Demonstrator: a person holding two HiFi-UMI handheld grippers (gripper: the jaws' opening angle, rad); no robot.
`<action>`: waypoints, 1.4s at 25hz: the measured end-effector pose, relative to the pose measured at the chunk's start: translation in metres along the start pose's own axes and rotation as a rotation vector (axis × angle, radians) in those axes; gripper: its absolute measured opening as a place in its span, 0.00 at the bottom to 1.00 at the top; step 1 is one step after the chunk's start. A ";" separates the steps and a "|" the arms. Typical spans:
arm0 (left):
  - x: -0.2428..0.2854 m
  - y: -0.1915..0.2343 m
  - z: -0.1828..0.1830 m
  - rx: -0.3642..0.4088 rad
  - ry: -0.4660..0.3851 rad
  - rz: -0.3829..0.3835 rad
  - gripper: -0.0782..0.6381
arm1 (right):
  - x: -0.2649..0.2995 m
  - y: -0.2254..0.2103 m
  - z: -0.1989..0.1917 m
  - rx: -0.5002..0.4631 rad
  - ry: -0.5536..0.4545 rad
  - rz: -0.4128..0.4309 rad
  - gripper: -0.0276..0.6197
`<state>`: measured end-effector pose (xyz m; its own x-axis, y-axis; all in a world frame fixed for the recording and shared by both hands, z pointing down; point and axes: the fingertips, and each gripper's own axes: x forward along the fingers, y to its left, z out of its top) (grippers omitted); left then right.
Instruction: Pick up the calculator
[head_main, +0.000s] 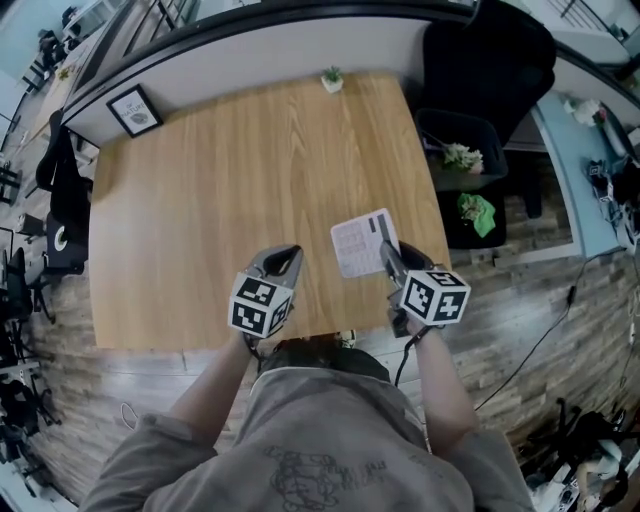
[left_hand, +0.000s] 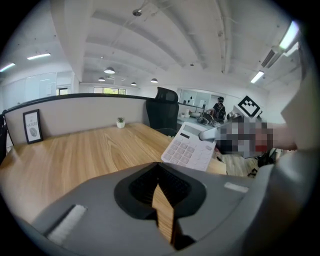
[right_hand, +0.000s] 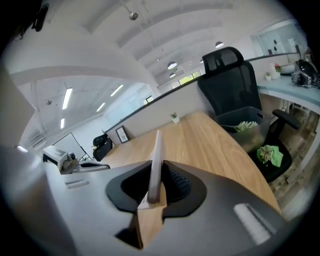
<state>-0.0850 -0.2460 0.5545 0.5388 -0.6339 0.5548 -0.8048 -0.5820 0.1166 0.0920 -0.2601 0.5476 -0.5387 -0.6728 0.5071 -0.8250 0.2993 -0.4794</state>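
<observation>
grasping the calculator (head_main: 362, 243) by its near right edge in the jaws of the right gripper (head_main: 388, 255). held tilted and clear of the table (head_main: 200, 200), above its near right part, with the key side up towards the head view. in the right gripper view, just a thin pale slab seen edge-on, pinched between the two black pads. in the left gripper view, white keys and a small display at the top, with the slab leaning and one grey jaw pressed on its upper right corner.

over on the left, near the table's near edge, the left gripper (head_main: 290, 255), well apart from the calculator. jaws drawn together with nothing between them, only a narrow sliver of wood grain showing through the gap.

at the far edge of the table, a small potted plant (head_main: 332, 79) in a white pot. at the far left corner, a framed picture (head_main: 134, 110) leaning against the grey partition (head_main: 250, 60). off the right side of the table, a black office chair (head_main: 490, 55), then nearer, a black bin (head_main: 462, 135) with some greenery and a green cloth (head_main: 477, 213).
</observation>
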 end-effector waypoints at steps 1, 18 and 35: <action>-0.008 0.000 0.009 0.011 -0.017 0.001 0.11 | -0.010 0.009 0.011 -0.008 -0.032 0.002 0.15; -0.156 -0.023 0.166 0.195 -0.333 -0.012 0.11 | -0.182 0.160 0.141 -0.181 -0.466 0.072 0.15; -0.213 -0.039 0.194 0.259 -0.435 -0.031 0.11 | -0.202 0.199 0.128 -0.247 -0.467 0.095 0.15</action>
<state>-0.1200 -0.1872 0.2716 0.6599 -0.7356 0.1531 -0.7282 -0.6763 -0.1108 0.0582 -0.1514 0.2577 -0.5259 -0.8477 0.0697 -0.8223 0.4858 -0.2964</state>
